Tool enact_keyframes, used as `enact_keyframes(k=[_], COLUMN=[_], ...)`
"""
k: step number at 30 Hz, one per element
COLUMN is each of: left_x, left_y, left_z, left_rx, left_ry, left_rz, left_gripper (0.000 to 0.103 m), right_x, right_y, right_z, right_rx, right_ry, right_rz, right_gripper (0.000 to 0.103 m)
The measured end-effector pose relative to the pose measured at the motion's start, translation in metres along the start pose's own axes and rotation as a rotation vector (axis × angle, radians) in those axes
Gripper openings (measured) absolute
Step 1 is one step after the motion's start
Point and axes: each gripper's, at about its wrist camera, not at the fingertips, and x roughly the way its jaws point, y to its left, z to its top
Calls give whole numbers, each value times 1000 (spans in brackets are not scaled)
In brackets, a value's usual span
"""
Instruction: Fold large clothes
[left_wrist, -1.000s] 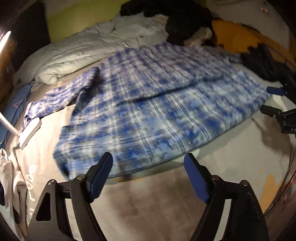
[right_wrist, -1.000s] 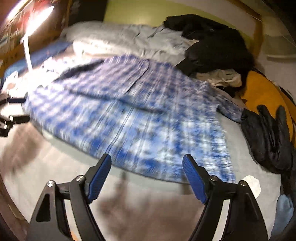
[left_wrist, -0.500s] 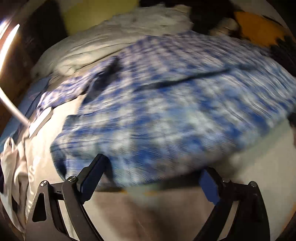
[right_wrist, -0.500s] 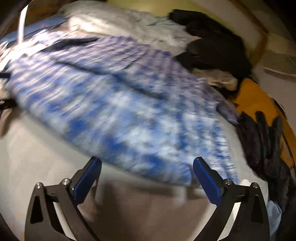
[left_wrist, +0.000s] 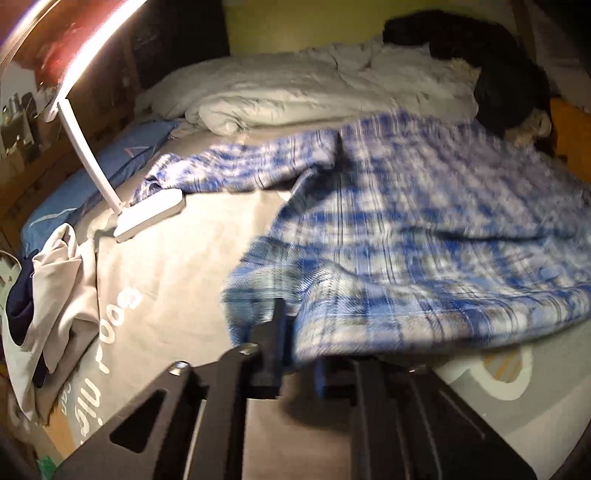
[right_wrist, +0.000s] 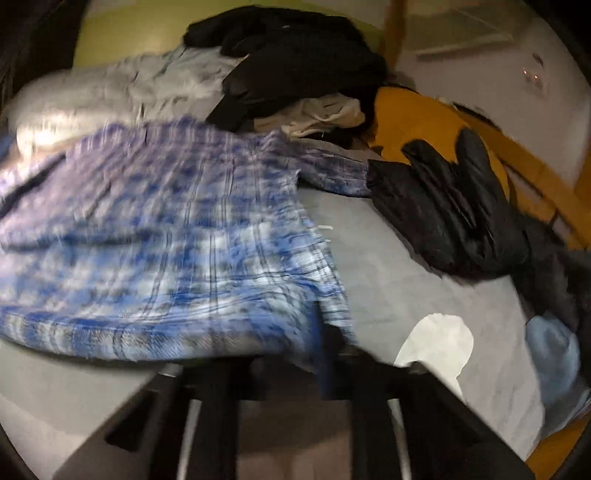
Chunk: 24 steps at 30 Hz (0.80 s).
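A large blue-and-white plaid shirt (left_wrist: 406, 240) lies spread on the grey bed sheet (left_wrist: 177, 280), blurred by motion. In the left wrist view my left gripper (left_wrist: 297, 343) is at the shirt's near left hem, its jaws closing tight with the fabric pinched between them. The right wrist view shows the same shirt (right_wrist: 166, 240) with my right gripper (right_wrist: 291, 354) at its near right corner, jaws closing on the hem. That fabric drapes over and hides most of one finger. The hem edge looks slightly raised off the sheet at both grips.
A white desk lamp (left_wrist: 147, 214) stands on the bed to the left, beside a blue pillow (left_wrist: 74, 192) and a beige garment (left_wrist: 55, 288). A pale duvet (left_wrist: 295, 92) is bunched behind the shirt. Black clothes (right_wrist: 295, 55), a black jacket (right_wrist: 443, 206) and an orange cushion (right_wrist: 417, 118) lie right.
Both grippers moved forward from the bare sheet onto the shirt's near hem. Their jaws went from wide open to closed on the fabric, and both views rolled.
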Motion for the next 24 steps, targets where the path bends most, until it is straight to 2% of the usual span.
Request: enact_keyframes(k=[2,5,8,12,14,17,22,24], left_x=[-9,-34,-58,-82,-86,-92,-118,-133], left_y=[5,4,8,8,9,18,30,25], left_z=[5,9,12,-4,-16,-36,-51,-57], left_rx=[-16,6,-7,20,29,-6,-30,2], left_ry=[-15,-76,-83,-116,-99,-64,-80,-109], left_rz=[-39,-34,-52,-11,-16,-73,-104,-85], left_gripper=[3,3,2,2,2,2,2,2], right_x=[-9,-29,-45,-66,-73,-84,-105,-116], right_y=[-6,-9,-15,-24,-27,-36,-43,-45], right_z=[1,3,6,4,-4,-27,-58,-66], right_rx=[42,41,66,91,102,149,187,190], right_ry=[-27,-99,-126,-166,-163,-141,-120,-127], right_rz=[45,53,84,80,78,106,127,131], right_gripper=[3,2,2,2,2,2,2,2])
